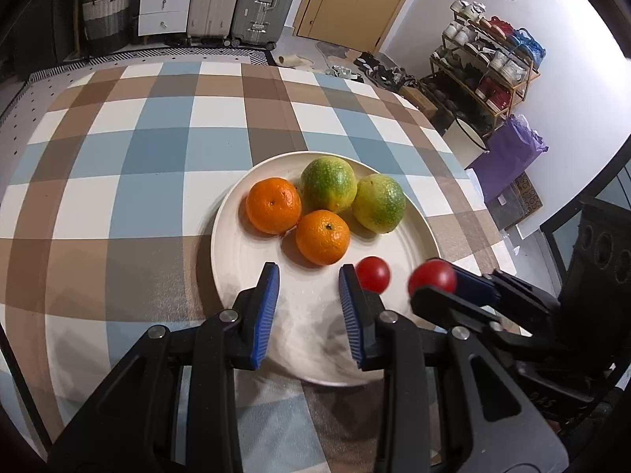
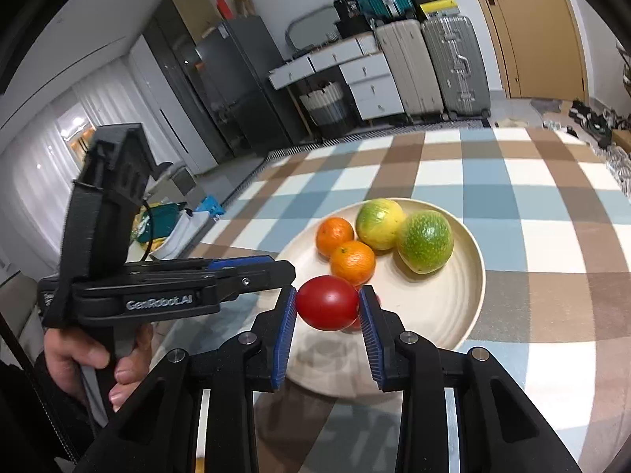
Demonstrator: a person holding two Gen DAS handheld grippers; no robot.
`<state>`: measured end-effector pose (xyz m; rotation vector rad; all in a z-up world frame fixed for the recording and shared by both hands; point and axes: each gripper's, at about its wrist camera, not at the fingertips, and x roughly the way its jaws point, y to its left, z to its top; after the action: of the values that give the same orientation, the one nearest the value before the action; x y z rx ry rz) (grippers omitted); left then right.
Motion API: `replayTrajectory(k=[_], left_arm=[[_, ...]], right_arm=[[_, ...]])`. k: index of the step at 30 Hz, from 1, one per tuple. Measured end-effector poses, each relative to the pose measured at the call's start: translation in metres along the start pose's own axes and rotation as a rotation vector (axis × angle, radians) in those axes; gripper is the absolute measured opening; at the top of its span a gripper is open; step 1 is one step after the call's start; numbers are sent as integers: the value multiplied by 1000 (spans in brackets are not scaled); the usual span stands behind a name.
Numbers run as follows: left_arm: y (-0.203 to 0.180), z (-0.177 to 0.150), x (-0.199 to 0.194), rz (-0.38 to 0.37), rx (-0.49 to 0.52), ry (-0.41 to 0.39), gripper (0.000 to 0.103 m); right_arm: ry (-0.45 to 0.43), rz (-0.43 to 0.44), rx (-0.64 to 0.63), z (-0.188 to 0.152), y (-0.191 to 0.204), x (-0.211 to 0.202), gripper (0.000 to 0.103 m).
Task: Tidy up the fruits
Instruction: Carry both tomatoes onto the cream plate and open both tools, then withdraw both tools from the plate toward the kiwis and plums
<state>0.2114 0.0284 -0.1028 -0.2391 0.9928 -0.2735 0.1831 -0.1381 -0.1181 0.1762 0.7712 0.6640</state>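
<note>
A cream plate [image 1: 236,213] [image 2: 453,307] sits on the checked tablecloth. It holds two oranges [image 1: 273,205] [image 2: 352,262], two green citrus fruits [image 1: 328,184] [image 2: 425,241] and a small red tomato [image 1: 372,274] near its front rim. My right gripper [image 2: 327,303] [image 1: 434,282] is shut on a second red tomato [image 2: 327,302] [image 1: 432,278], held just above the plate's near edge. My left gripper [image 1: 309,303] [image 2: 288,270] hovers over the plate's front. Its blue pads stand a little apart with nothing between them, and the loose tomato lies just outside its right finger.
The checked tablecloth [image 1: 138,157] runs wide to the left and far side of the plate. Suitcases [image 1: 244,0] and white drawers [image 1: 163,0] stand beyond the table, and a shoe rack [image 1: 485,63] is at the right. A person's hand [image 2: 98,354] holds the left gripper's handle.
</note>
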Motion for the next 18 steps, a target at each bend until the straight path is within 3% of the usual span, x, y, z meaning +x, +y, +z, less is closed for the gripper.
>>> replayTrajectory(k=[4, 6, 18], left_arm=[[3, 0, 6, 2, -17, 5, 29], [3, 0, 7, 3, -18, 6, 29], [-6, -28, -20, 25, -9, -7, 29]], right_arm=[[40, -38, 23, 1, -8, 16, 37], [34, -54, 39, 0, -11, 17, 59], [-39, -71, 49, -8, -4, -24, 61]])
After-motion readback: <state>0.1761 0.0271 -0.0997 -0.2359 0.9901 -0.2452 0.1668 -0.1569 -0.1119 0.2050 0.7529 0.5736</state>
